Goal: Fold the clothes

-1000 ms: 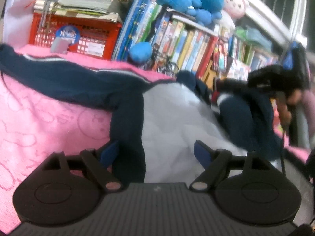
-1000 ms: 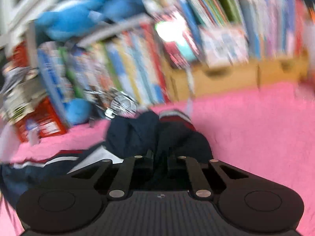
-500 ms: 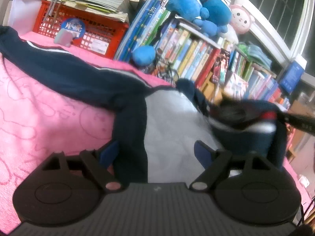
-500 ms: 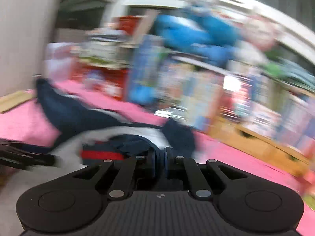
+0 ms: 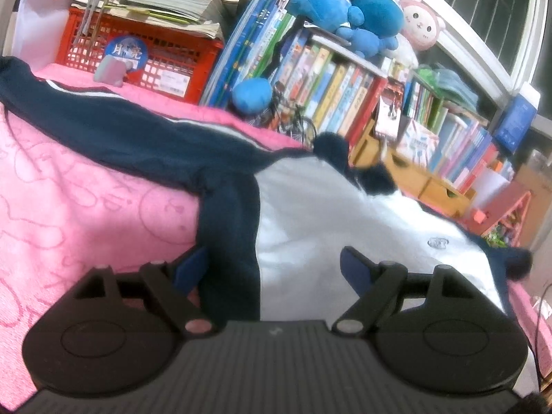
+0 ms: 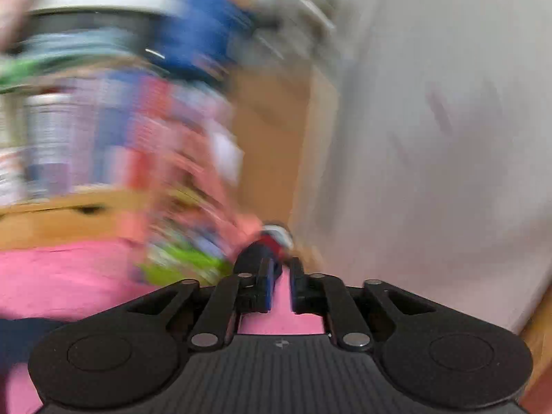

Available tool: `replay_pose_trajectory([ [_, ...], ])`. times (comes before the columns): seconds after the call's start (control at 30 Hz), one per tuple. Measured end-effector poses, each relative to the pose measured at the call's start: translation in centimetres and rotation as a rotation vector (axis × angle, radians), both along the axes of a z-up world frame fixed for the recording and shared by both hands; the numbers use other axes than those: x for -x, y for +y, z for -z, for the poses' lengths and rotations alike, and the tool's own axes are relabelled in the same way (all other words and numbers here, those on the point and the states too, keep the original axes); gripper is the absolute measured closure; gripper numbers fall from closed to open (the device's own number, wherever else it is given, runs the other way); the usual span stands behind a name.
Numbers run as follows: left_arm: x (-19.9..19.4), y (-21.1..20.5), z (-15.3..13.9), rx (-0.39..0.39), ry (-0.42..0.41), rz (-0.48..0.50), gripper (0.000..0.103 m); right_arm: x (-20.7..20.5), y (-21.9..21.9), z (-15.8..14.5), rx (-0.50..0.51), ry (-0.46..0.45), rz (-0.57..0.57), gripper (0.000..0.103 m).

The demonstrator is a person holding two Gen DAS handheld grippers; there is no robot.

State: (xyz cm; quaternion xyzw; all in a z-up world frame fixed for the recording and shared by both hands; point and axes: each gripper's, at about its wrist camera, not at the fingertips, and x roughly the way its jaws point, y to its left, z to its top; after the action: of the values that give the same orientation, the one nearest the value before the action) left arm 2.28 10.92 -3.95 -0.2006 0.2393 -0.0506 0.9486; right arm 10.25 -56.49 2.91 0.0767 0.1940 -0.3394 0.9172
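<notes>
Left wrist view: the left gripper (image 5: 272, 269) hangs low over a navy-and-white jacket (image 5: 345, 220) spread on a pink blanket (image 5: 69, 200), its jaws standing wide apart with nothing between them. The jacket's navy side panel runs straight down between the fingers, so the gripper looks placed to take hold of that edge or to pin it as a fold line; which of the two cannot be told. One long navy sleeve (image 5: 114, 127) with a white stripe stretches flat toward the blanket's far left edge, where a red crate (image 5: 151, 55) stands. The white body panel lies smooth toward the right edge. Books (image 5: 331, 82) line the far side.

Right wrist view: heavily blurred. The right gripper (image 6: 282, 286) has its jaws nearly together with a narrow gap showing pink blanket (image 6: 65, 272) through it. A dark cuff (image 6: 262, 248) with red and white bands sits just beyond the fingertips; whether it is pinched or merely lies ahead cannot be told. If held, the sleeve is likely being carried out for laying flat.
</notes>
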Motion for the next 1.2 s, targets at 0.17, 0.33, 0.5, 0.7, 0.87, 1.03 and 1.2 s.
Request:
replay_pose_trajectory([
  [0.17, -0.1, -0.6, -0.1, -0.041, 0.011, -0.002, 0.018, 3.0, 0.0, 3.0, -0.158, -0.039, -0.190, 0.041],
  [0.33, -0.1, -1.1, -0.2, -0.078, 0.019, -0.005, 0.018, 2.5, -1.0, 4.3, -0.520, -0.117, -0.225, 0.022],
  [0.5, -0.2, -1.7, -0.3, -0.115, 0.028, -0.008, 0.018, -1.1, -3.2, 6.2, -0.634, -0.100, -0.080, 0.017],
  [0.7, -0.2, -2.0, -0.4, -0.143, 0.035, -0.009, 0.017, -3.9, -5.1, 8.5, -0.510, -0.018, 0.049, 0.072],
  [0.87, -0.2, -2.2, -0.4, -0.157, 0.039, -0.009, 0.017, -4.7, -5.9, 4.4, -0.246, -0.090, -0.094, 0.097],
  [1.03, -0.3, -2.6, -0.5, -0.187, 0.049, -0.004, 0.014, -6.1, -7.4, 3.1, -0.096, 0.013, 0.099, 0.089],
  [1.2, -0.3, -2.6, -0.5, -0.193, 0.048, -0.010, 0.014, -3.4, -2.7, 3.6, -0.097, 0.014, -0.151, 0.052],
])
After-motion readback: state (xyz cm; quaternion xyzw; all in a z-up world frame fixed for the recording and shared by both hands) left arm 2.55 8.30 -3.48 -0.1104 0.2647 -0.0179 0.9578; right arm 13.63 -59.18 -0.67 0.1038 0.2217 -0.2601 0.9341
